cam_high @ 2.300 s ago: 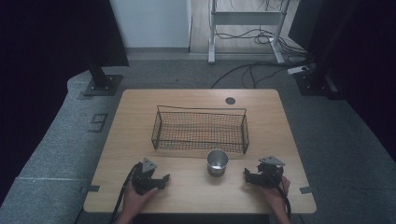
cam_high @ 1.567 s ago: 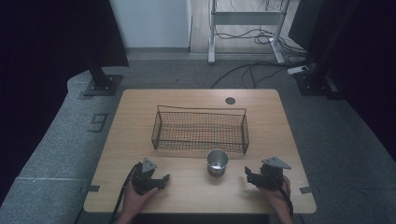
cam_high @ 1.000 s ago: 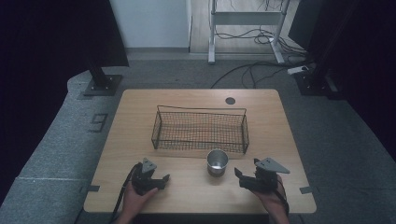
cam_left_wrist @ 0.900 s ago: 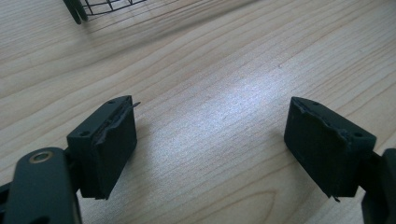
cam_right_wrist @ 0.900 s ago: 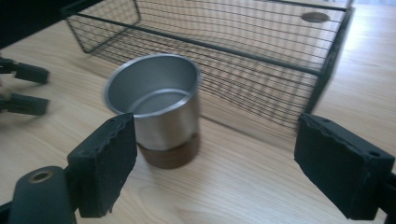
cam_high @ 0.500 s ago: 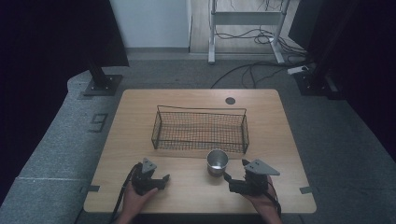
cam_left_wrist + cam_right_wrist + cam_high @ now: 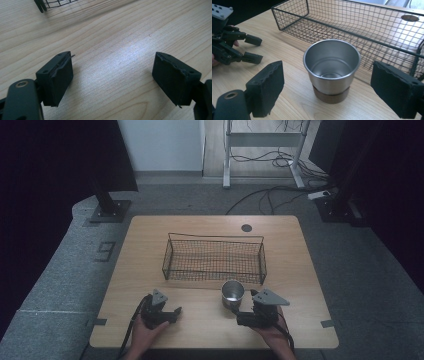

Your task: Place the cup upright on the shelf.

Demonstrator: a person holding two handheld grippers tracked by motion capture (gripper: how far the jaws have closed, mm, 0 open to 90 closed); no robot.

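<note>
Barely started here: the cup (image 7: 331,69) sits upright on the table (image 7: 150,255), just in front of the empty basket (image 7: 214,257), right gripper (image 7: 332,93) lined up on it with jaws just spreading and not touching, left gripper (image 7: 112,82) idling wide open on bare wood.

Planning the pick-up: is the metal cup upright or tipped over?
Upright: the metal cup stands on its dark base, mouth up, empty inside, on the table beside the wire basket.
</note>
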